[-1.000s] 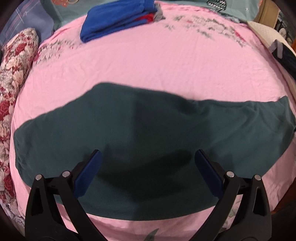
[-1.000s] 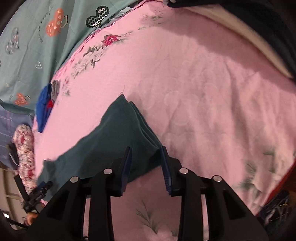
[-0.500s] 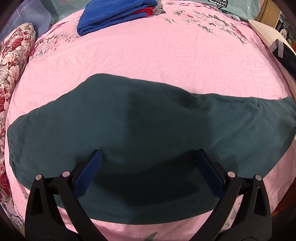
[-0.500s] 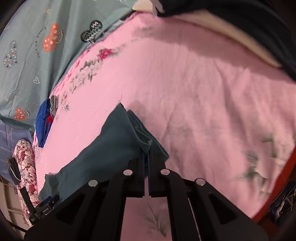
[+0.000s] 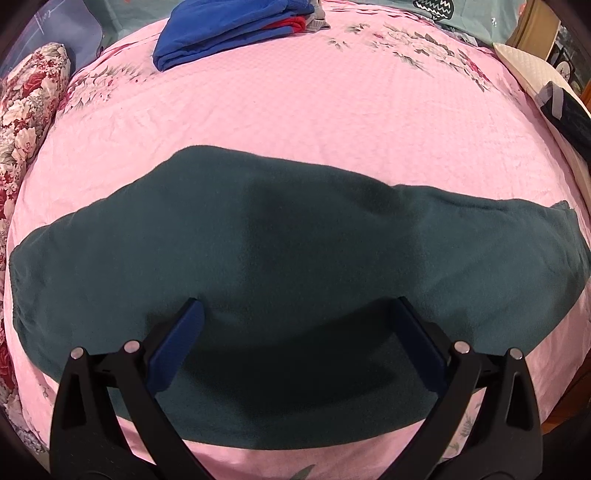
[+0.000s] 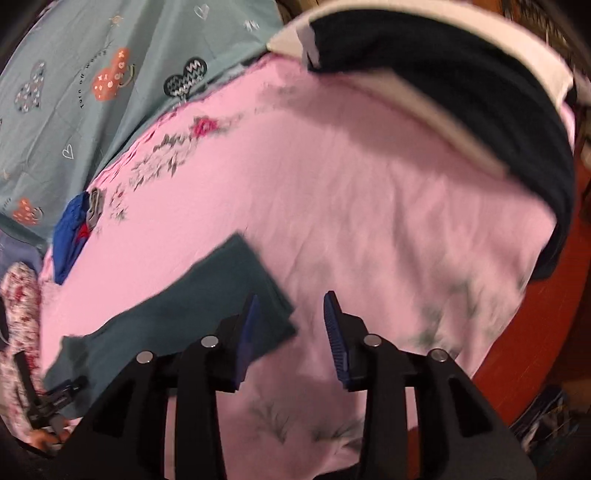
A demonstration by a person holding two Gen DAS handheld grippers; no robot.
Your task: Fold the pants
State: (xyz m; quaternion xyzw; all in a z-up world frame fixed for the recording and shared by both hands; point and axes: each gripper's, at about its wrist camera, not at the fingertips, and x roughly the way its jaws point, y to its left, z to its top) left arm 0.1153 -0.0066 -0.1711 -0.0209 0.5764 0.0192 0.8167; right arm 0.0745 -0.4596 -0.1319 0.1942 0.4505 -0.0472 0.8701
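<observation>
Fingers on the left gripper (image 5: pixel 295 325) are spread wide, nothing pinched, just hanging over the middle of the dark teal pants (image 5: pixel 280 258), pointing steeply down. Blue pads (image 5: pixel 177 343) sit above the fabric w/ a shadow under them; can't tell if the tips actually touch the cloth.

Right gripper (image 6: pixel 290 314) is about half apart and its jaws are opening atm. Nothing between them but pink sheet. Its left finger (image 6: pixel 245 332) overlaps the hem end of the pants (image 6: pixel 207 295) in view, the other one is over bare sheet. Pic is pretty blurry there tbh.

Pants lie flat on the bed (image 5: pixel 332 110), stretched as one long band running along the near edge, legs stacked on each other by the looks of it. Hem end points toward the side w/ the white pillow (image 6: pixel 406 92) and a dark garment (image 6: pixel 480 92) on top of it.

Other stuff: folded blue clothes (image 5: pixel 229 26) at the far edge, floral bolster (image 5: pixel 26 110) along the opposite side from the pillow, teal blanket w/ hearts (image 6: pixel 92 74) past the far edge. Right cam also catches the left gripper low in the corner by the waist end.
</observation>
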